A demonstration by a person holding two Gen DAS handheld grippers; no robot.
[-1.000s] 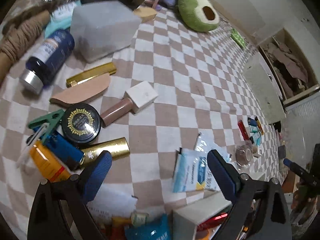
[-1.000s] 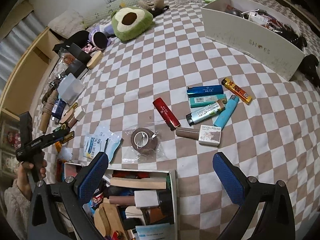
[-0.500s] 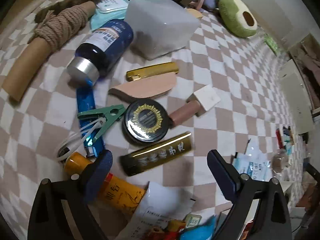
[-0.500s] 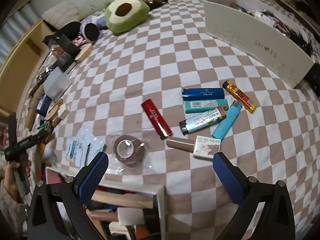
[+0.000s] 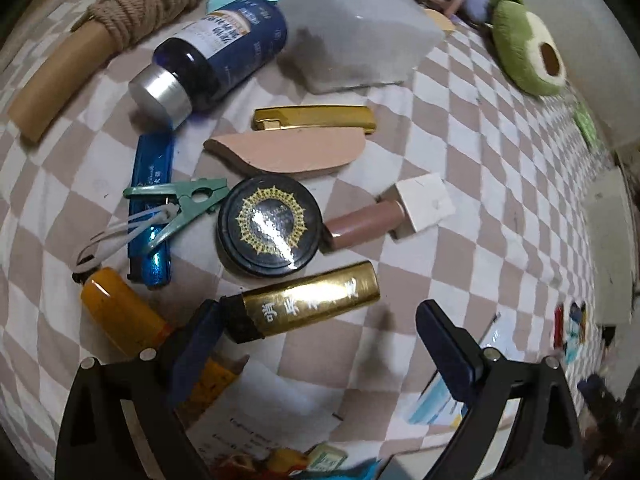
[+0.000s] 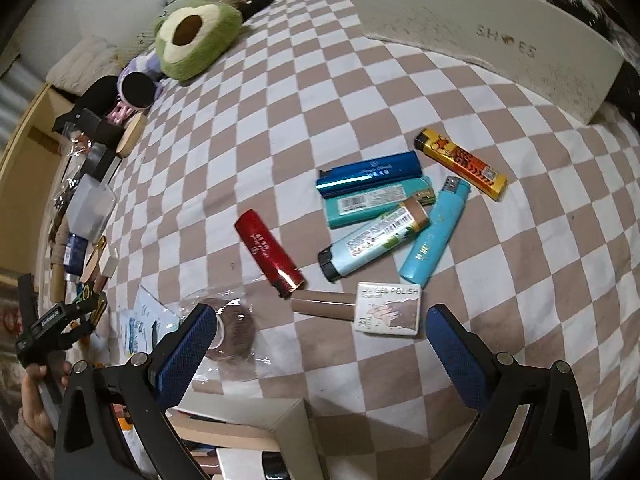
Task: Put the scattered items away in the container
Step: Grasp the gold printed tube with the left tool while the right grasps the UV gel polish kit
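Left gripper (image 5: pixel 316 332) jaws spread around gold lighter (image 5: pixel 310 306) lying on checkered bed (image 5: pixel 460 152); judged light, rigid, slick, best pinched across mid-body; right gripper (image 6: pixel 320 334) jaws spread, empty.

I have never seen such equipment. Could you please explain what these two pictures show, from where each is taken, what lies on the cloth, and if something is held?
There is no robot. A person holds one two-finger gripper in each hand, and each carries a fisheye camera that looks along its fingers.

The left wrist view shows the left gripper, open, above a gold lighter, a round black compact, a green clip and a dark blue bottle.

The right wrist view shows the right gripper, open, above a gel polish bottle, a red lighter and more lighters on the checkered cloth. The container sits at the bottom edge.

Nothing is held.
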